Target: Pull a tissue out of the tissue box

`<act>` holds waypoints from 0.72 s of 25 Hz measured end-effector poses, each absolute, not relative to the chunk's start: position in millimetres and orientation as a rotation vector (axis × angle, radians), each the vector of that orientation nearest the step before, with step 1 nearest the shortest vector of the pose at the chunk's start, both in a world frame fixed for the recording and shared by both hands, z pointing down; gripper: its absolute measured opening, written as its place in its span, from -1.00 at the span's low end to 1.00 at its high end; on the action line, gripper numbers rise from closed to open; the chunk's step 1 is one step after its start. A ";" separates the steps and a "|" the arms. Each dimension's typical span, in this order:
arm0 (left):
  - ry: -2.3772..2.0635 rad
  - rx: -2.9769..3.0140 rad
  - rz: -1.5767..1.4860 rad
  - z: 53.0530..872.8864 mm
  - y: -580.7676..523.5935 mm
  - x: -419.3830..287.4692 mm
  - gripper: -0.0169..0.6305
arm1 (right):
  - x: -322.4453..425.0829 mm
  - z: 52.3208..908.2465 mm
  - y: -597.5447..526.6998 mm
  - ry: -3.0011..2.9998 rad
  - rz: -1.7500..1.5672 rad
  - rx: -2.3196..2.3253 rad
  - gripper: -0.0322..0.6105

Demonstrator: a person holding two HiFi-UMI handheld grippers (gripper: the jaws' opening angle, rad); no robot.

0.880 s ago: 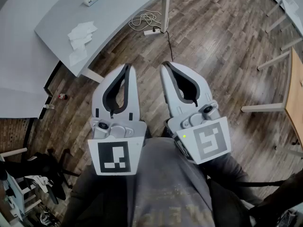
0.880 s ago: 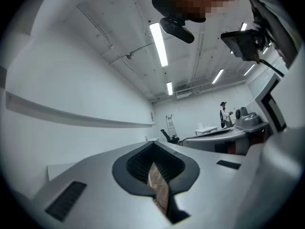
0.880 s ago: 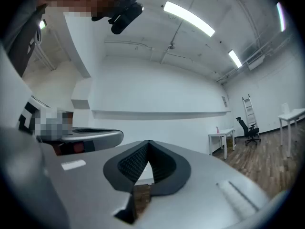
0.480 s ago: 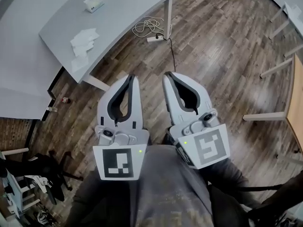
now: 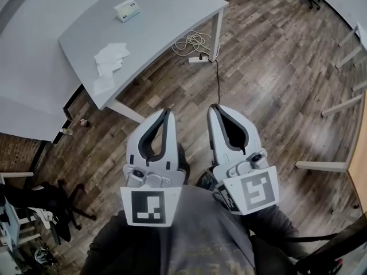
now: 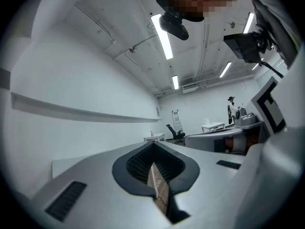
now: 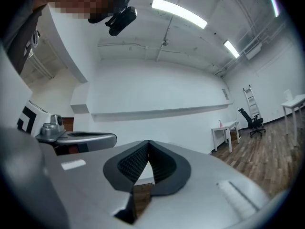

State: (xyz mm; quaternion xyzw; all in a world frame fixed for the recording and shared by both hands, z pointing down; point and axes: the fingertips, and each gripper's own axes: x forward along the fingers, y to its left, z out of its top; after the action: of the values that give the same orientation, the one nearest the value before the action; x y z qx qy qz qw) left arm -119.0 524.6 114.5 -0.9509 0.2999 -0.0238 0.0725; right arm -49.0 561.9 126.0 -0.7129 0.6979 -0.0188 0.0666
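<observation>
The tissue box (image 5: 127,10), small and white with a green side, stands far off on the grey table (image 5: 166,13) at the head view's upper left. Several loose white tissues (image 5: 110,59) lie nearer the table's front edge. My left gripper (image 5: 168,112) and right gripper (image 5: 214,106) are held side by side close to the body, over the wooden floor and well short of the table. Both are shut with nothing between the jaws. In the left gripper view the left gripper (image 6: 153,145) has its tips together, and so has the right gripper (image 7: 148,143) in its own view.
A coiled white cable with a power strip (image 5: 198,43) lies on the floor by the table leg (image 5: 216,30). A small bottle (image 5: 84,122) sits on the floor below the table's left corner. White table legs (image 5: 343,105) and a wooden tabletop (image 5: 359,153) stand at the right.
In the head view the table with the box and tissues has slid to the right and lower in the picture. Both grippers sit slightly lower, still shut and side by side.
</observation>
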 end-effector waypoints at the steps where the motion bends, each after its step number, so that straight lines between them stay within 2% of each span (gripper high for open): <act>1: 0.901 -2.859 -0.077 116.9 517.5 -116.4 -0.95 | -45.8 127.8 554.1 2.104 -0.060 -2.149 -0.89; 8: 0.921 -2.885 -0.067 134.0 420.3 -84.8 -0.95 | -16.5 146.5 460.2 2.141 -0.086 -2.165 -0.89; 18: 0.906 -2.929 -0.062 140.9 231.6 -35.6 -0.95 | 30.2 146.4 264.2 2.183 -0.101 -2.170 -0.89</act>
State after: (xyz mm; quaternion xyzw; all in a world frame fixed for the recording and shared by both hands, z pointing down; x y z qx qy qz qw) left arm -35.6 231.6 140.9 -0.9545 0.2953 -0.0203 0.0377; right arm 30.2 264.2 146.4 -0.7044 0.7084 -0.0328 0.0310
